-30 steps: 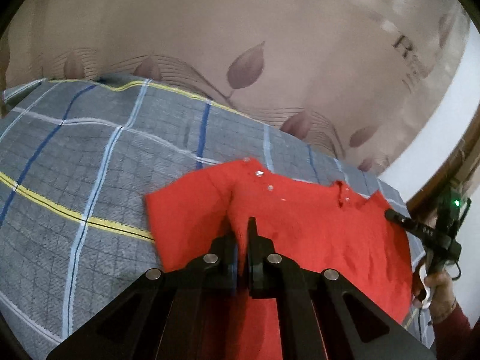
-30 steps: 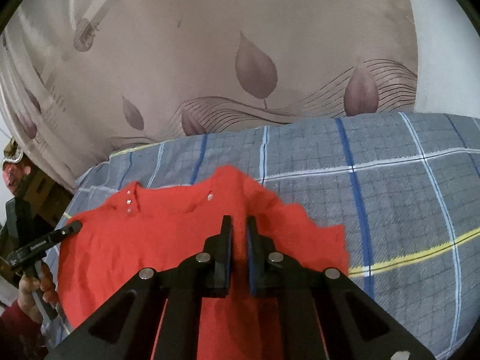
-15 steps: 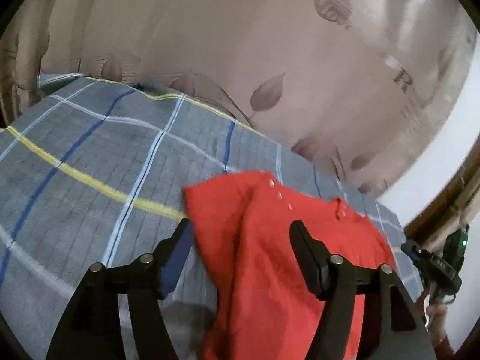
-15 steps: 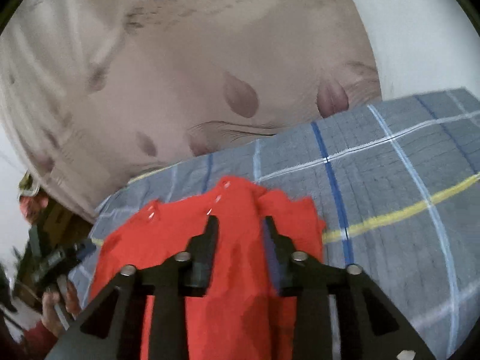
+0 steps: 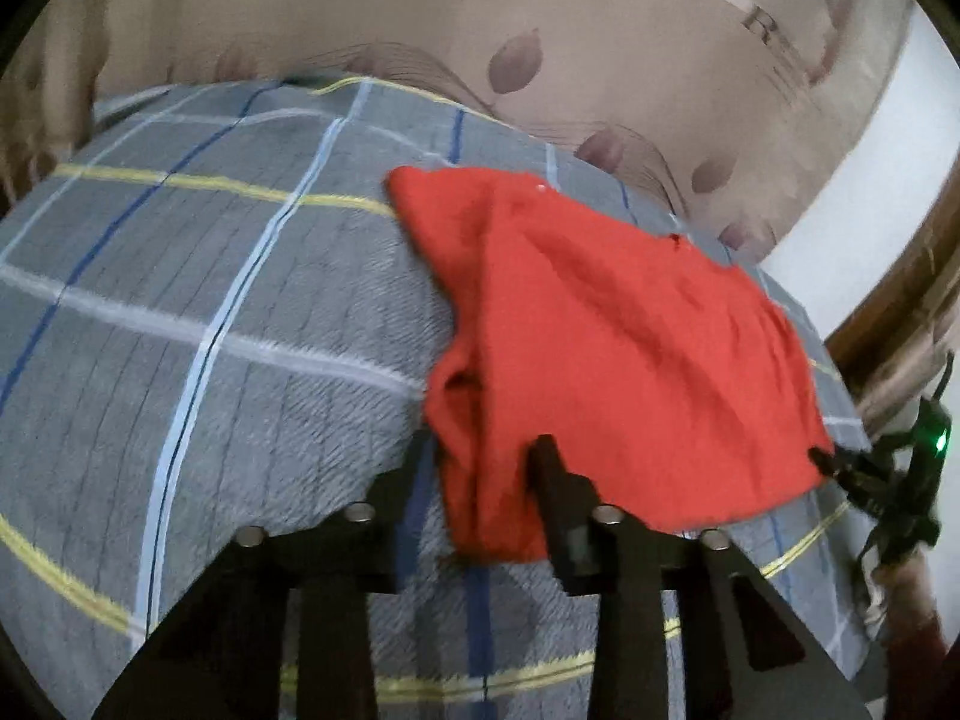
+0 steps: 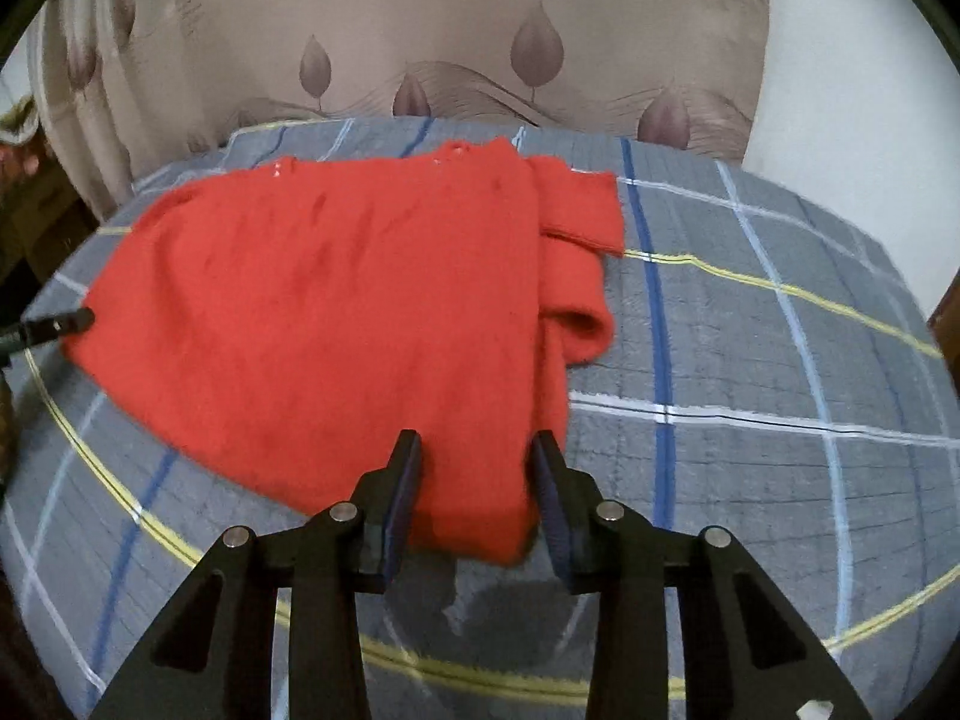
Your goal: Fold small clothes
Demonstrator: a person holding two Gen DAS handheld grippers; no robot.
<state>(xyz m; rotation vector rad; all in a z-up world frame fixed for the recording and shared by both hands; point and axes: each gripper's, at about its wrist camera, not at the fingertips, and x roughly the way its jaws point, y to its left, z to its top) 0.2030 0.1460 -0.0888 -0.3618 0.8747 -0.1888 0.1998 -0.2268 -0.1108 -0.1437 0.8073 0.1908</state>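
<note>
A small red knitted garment [image 5: 606, 336] lies on a grey plaid blanket [image 5: 198, 312], with one side folded over in a bunched fold [image 5: 468, 420]. My left gripper [image 5: 480, 468] is open, its jaws either side of the garment's near edge, above it. In the right wrist view the red garment [image 6: 336, 312] lies spread, its sleeve [image 6: 576, 222] folded at the right. My right gripper [image 6: 474, 462] is open over the near hem. The other gripper's tip [image 6: 57, 324] shows at the garment's left corner.
The grey plaid blanket [image 6: 780, 360] covers the bed. A beige curtain with leaf print [image 6: 456, 30] hangs behind it. A white wall [image 6: 852, 120] is at the right. The right gripper [image 5: 882, 480] and a hand show at the far right of the left wrist view.
Both grippers were shut on the red garment a second ago. They have opened, let it go and drawn back. The garment now lies on the blanket with one side folded over.
</note>
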